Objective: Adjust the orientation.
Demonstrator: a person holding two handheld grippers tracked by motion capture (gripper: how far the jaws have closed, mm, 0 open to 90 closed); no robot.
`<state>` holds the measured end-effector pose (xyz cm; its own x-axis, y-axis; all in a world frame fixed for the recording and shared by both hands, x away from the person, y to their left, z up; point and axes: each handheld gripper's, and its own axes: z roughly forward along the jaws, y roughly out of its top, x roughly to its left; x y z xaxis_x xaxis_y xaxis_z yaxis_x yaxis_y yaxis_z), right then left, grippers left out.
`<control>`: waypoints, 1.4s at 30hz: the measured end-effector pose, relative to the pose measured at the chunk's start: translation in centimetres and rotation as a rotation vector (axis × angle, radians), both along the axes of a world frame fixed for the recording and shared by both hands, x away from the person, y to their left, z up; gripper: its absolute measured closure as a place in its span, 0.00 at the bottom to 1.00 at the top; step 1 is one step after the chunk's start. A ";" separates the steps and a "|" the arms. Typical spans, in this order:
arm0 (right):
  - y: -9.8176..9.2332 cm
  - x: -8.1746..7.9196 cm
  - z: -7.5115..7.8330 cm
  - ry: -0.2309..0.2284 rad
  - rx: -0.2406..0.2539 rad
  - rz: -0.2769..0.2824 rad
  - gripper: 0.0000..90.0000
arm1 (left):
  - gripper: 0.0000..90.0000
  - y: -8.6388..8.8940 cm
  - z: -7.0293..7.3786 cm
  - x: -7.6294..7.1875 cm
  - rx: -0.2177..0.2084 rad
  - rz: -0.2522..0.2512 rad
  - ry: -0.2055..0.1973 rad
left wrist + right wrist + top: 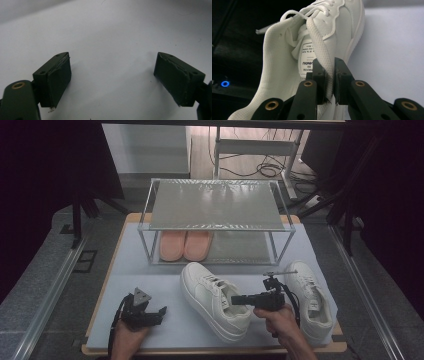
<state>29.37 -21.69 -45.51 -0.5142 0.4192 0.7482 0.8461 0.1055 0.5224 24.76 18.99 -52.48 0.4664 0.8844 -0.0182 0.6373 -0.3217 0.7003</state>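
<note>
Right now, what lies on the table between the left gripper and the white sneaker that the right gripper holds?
Nothing: in the high view, only bare white table cover separates the left gripper from the held white sneaker.

White sneakers (215,300), salmon-pink slippers (185,245), pale grey mat (150,270), black claws.

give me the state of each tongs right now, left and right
Left tongs: open, nothing between the jaws.
Right tongs: shut on the collar edge of the white sneaker.
</note>
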 end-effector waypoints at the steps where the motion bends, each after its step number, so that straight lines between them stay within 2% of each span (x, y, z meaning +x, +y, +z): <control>1: -0.1 0.0 0.1 0.003 0.011 -0.002 0.91 | 0.16 0.0 0.0 0.0 0.005 -0.003 0.002; 14: -0.3 0.7 1.8 0.011 0.123 -0.003 0.91 | 0.16 0.0 0.0 0.0 0.002 -0.001 -0.002; 21: -0.3 1.2 3.0 0.002 0.144 -0.010 0.91 | 0.16 0.0 0.0 0.0 0.004 -0.002 0.001; 42: 0.5 2.4 6.3 -0.015 0.267 0.003 0.91 | 0.16 0.0 0.0 0.0 0.003 -0.002 0.000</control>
<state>31.80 -21.17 -39.25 -0.5273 0.2063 0.8242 0.8377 -0.0357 0.5449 24.80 19.03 -52.49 0.4680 0.8836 -0.0158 0.6367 -0.3247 0.6994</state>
